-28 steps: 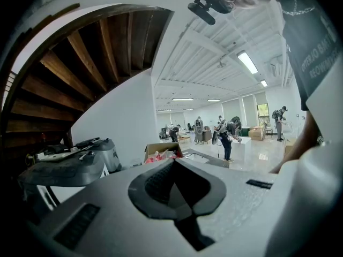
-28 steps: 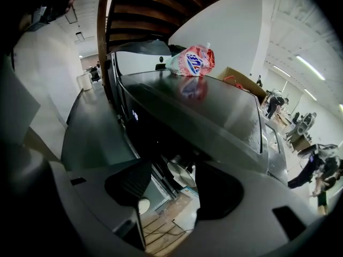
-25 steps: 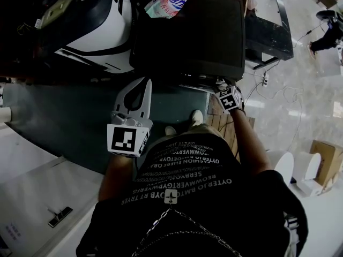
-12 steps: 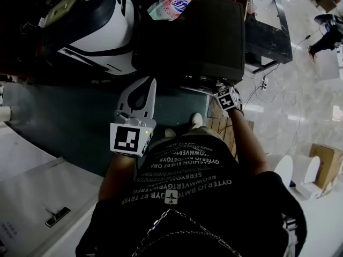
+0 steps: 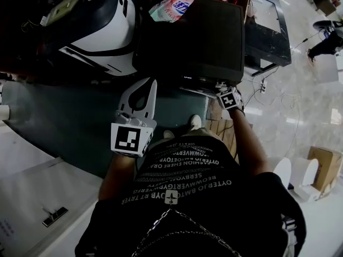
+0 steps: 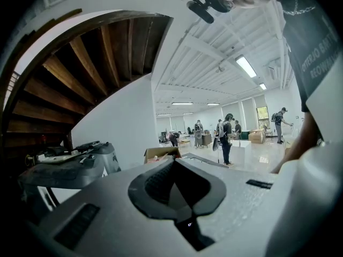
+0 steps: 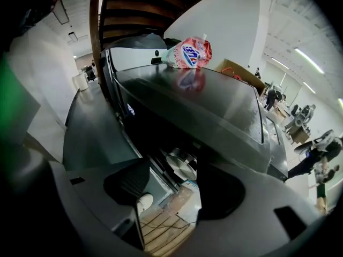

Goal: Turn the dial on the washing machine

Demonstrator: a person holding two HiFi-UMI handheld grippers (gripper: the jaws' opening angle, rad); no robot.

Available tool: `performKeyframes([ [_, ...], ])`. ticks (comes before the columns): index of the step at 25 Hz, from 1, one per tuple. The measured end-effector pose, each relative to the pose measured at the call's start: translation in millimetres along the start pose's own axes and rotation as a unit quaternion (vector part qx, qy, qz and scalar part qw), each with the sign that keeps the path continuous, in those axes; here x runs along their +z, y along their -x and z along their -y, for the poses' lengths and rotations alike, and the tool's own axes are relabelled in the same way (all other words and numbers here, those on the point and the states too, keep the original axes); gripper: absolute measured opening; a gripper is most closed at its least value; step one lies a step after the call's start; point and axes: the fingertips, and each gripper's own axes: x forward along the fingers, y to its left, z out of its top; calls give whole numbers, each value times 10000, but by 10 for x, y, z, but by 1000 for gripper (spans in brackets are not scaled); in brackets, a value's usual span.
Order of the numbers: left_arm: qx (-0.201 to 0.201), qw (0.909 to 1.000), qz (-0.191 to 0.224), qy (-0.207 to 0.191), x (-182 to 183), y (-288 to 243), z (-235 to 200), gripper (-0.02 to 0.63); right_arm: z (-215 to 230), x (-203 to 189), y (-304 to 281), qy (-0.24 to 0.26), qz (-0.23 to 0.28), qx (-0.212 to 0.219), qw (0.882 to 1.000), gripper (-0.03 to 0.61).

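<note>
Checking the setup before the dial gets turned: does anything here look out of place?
Only a pink pouch lying on its side at the far corner on top of the washing machine; loose there, it might slide off.

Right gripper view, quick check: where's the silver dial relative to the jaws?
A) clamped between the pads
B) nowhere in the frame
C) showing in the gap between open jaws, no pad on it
C: the right gripper has its jaws apart, having just been opening, and the silver dial shows in the gap between them with neither pad pressing on it.
</note>
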Motion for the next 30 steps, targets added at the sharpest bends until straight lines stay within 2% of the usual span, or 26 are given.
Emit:
performKeyframes([
  [5, -17, 10000, 20, 1, 7, 40, 6, 3, -121, 192, 58, 356, 353, -17, 9987, 267],
  [9, -10, 10000, 9, -6, 26, 68, 15, 3, -283, 253, 45, 543, 306, 133, 9980, 267],
  [14, -39, 10000, 85, 6, 71, 89, 58, 3, -329, 122, -36, 538, 26, 235, 9983, 270],
  [22, -87, 9999, 46, -57, 70, 74, 146, 3, -294, 97, -34, 566, 74, 219, 9981, 245],
  [30, -82, 10000, -39, -20, 31, 46, 137, 3, -214, 62, -24, 374, 59, 146, 9992, 241],
])
